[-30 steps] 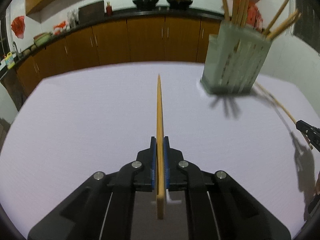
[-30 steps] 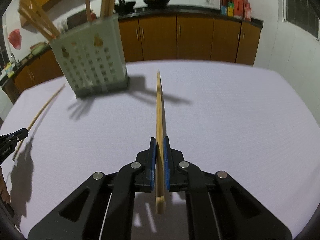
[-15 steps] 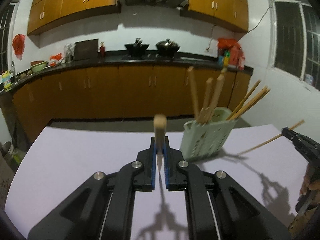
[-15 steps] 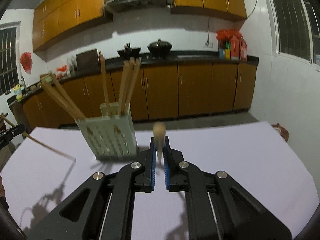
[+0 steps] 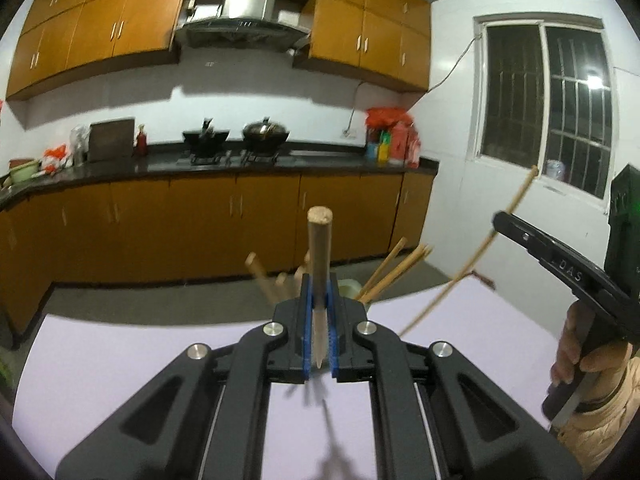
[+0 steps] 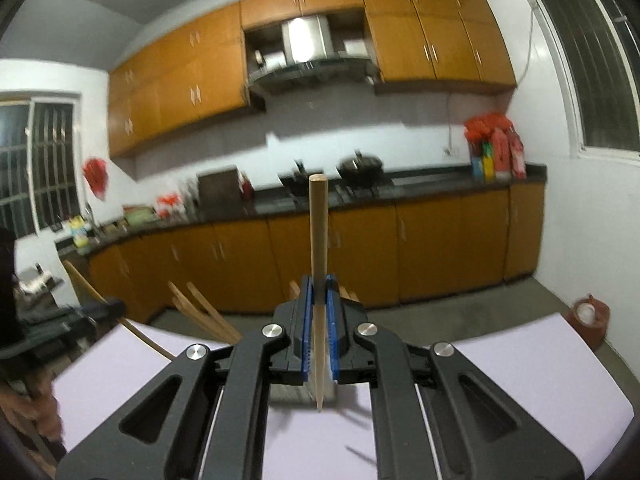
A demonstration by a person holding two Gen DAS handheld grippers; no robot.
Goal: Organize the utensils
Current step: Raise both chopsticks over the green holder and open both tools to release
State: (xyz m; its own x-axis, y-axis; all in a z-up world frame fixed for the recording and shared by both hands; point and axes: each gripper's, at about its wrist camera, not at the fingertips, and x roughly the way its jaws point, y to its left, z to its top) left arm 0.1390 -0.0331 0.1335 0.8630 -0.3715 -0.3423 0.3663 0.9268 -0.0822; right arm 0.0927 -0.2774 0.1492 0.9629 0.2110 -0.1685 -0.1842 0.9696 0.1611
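My left gripper is shut on a wooden chopstick whose blunt end points forward and up, well above the pale table. The utensil holder is mostly hidden behind the fingers; several chopsticks lean out of it. At the right, the right gripper carries a second chopstick in the air. In the right wrist view my right gripper is shut on that chopstick, and the left gripper shows at the left edge.
A hand and sleeve hold the right tool. Behind the table run a dark counter with woks, orange cabinets and a barred window. A brown jar stands on the floor past the table's right corner.
Both grippers have risen from the table and tipped upward, each still holding its chopstick. The holder has dropped low in both views, behind the fingers.
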